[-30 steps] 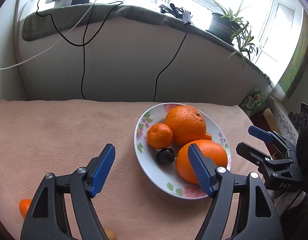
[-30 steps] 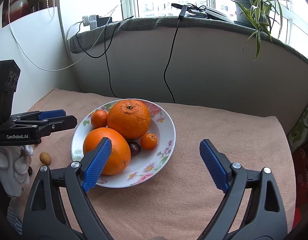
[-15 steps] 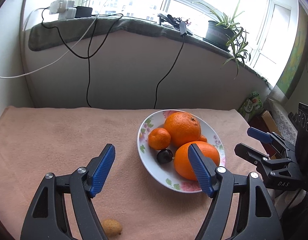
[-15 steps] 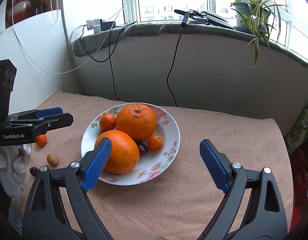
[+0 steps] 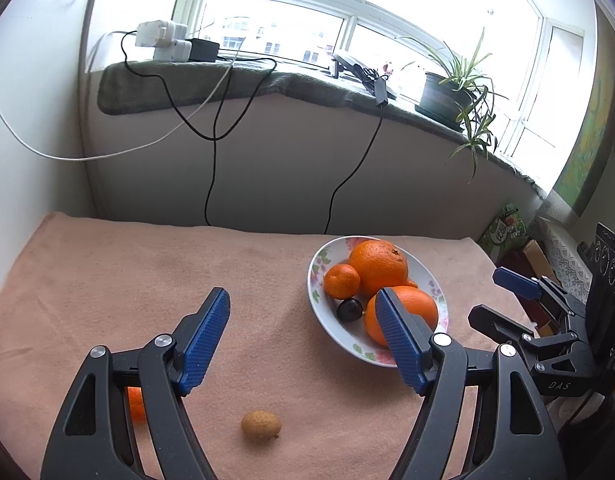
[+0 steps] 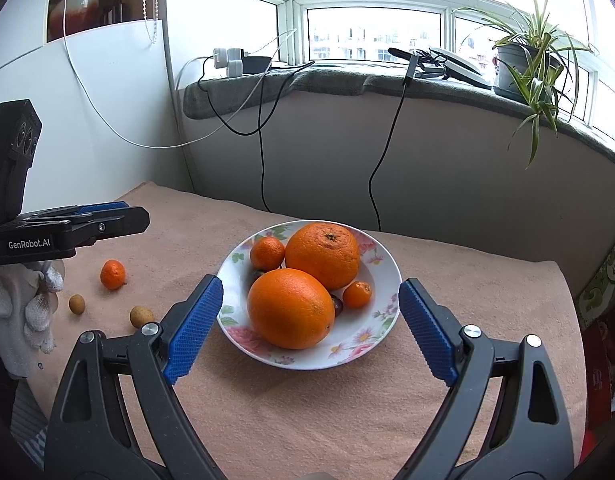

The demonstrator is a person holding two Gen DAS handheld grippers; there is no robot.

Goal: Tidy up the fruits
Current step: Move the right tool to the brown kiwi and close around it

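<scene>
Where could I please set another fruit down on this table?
Bare pink cloth lies right of the floral white plate, and more behind it toward the grey wall. The plate itself is crowded; left of it lie a small mandarin and two tan longans.

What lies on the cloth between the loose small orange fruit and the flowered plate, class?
In the right wrist view, two small tan fruits lie between the loose orange fruit and the plate, the nearer one stopping short of its rim.

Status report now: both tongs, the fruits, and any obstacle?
Left tongs open, empty. Right tongs open, empty. Plate holds five fruits; small orange and two brown fruits loose on cloth. No obstacle.
</scene>
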